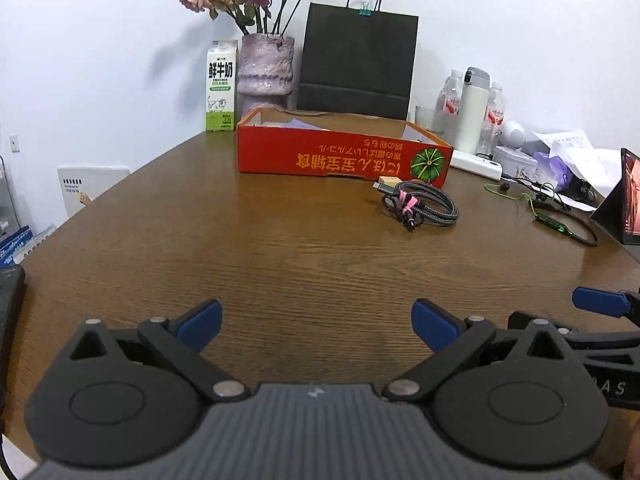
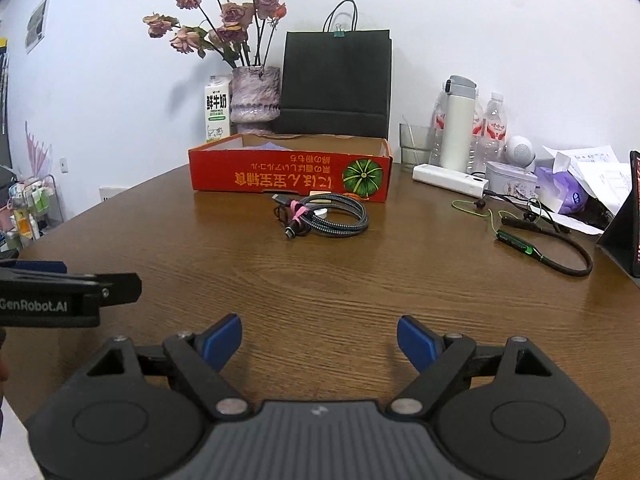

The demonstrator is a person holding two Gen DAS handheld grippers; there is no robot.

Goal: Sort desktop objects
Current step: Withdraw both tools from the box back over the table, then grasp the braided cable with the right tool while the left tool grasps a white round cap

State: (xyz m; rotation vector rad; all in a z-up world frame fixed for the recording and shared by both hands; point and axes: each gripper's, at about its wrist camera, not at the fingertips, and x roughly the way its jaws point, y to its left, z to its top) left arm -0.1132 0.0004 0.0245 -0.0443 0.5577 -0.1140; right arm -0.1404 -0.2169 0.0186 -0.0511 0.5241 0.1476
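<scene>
Across the lower frame of both wrist views: both grippers empty over bare table, sorting barely under way.

Left gripper point(image 1: 316, 320) and right gripper point(image 2: 319, 338) both had jaws spread wide, nothing between the pads. Coiled cable point(image 2: 325, 218) lay mid-frame on the table point(image 2: 360, 288), just in front of the red box point(image 2: 288, 174), with a small pale block point(image 1: 389, 181) beside it (can't tell what). Green-and-black earphones point(image 2: 532, 246) lay loose at right, well apart from the box. Box seemed to hold some paper already; my read: cable and earphones remained to sort.
</scene>
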